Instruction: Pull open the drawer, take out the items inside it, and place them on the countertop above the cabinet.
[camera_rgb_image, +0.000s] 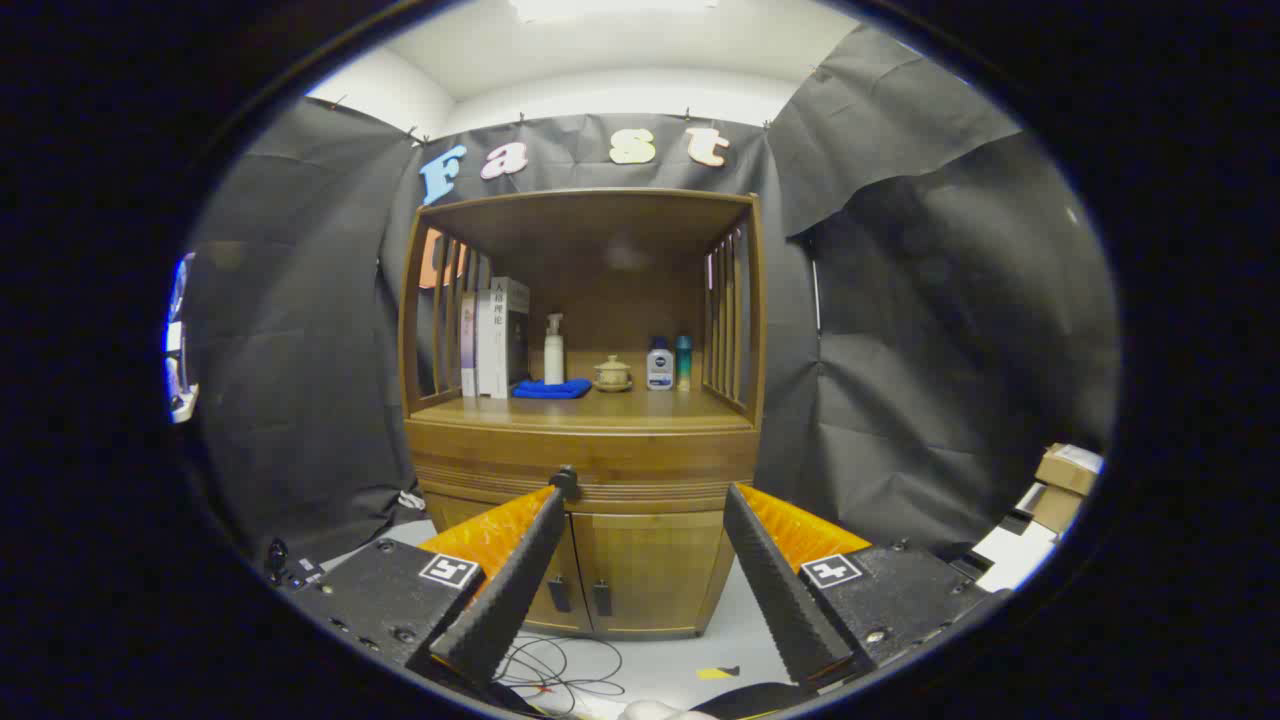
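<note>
A wooden cabinet (585, 455) stands ahead, beyond my fingers. Its drawer (640, 478) is a shut band under the countertop (600, 408), with a small dark knob (565, 481) at its front. My gripper (645, 492) is open, held some way back from the cabinet. The left fingertip lines up with the knob in the view; nothing lies between the fingers. Two lower doors (620, 575) with dark handles sit below the drawer. What the drawer holds is hidden.
On the countertop stand books (492, 338), a pump bottle (553, 350), a blue cloth (552, 389), a lidded cup (612, 374) and two small bottles (668, 363). Cables (560, 670) lie on the floor. Cardboard boxes (1062, 480) sit at the right.
</note>
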